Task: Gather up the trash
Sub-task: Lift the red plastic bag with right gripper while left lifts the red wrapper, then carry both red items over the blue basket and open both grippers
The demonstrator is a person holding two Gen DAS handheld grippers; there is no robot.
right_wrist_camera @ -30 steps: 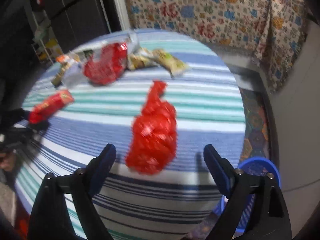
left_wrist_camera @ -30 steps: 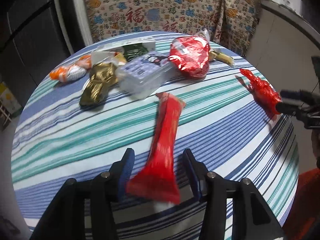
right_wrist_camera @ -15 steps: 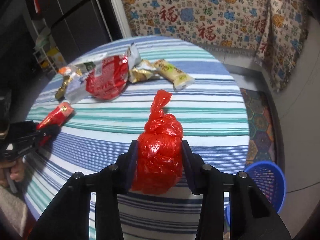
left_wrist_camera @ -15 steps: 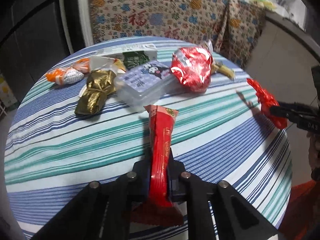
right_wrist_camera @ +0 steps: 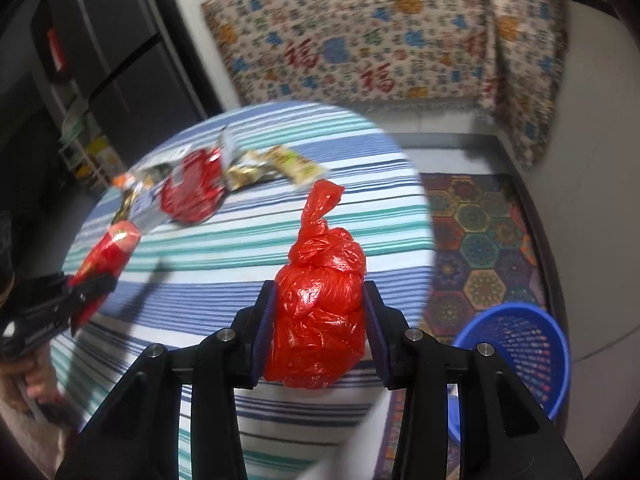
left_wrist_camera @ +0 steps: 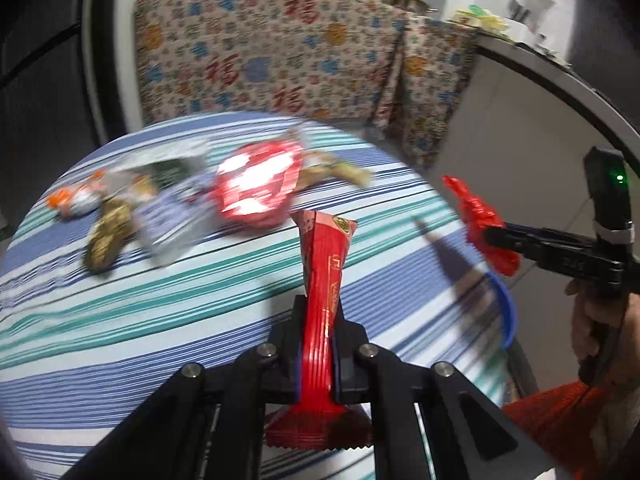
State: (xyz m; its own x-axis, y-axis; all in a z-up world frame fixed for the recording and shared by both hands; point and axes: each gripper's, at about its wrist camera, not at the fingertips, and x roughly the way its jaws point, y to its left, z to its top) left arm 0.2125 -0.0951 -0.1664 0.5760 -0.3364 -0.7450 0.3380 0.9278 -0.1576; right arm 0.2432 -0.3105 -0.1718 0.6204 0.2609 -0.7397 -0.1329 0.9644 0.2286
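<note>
Trash pinched twice: left gripper point(left_wrist_camera: 318, 344) squeezes red wrapper point(left_wrist_camera: 324, 280) (right gripper point(right_wrist_camera: 318, 320) clamps knotted bag point(right_wrist_camera: 320, 308))

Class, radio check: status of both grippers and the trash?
Left gripper shut on red wrapper. Right gripper shut on red bag. Blue basket unobstructed.

Beyond my left fingers point(left_wrist_camera: 298, 320) the wrappers point(left_wrist_camera: 168, 208) on the table point(left_wrist_camera: 120, 320) smear into blur, so I cannot read them. The red wrapper point(left_wrist_camera: 324, 280) hides its own middle between those fingers. My right fingers point(right_wrist_camera: 264, 320) cover the red bag's point(right_wrist_camera: 320, 308) flanks; past them the blue basket point(right_wrist_camera: 516, 352) is cut by linkage.
</note>
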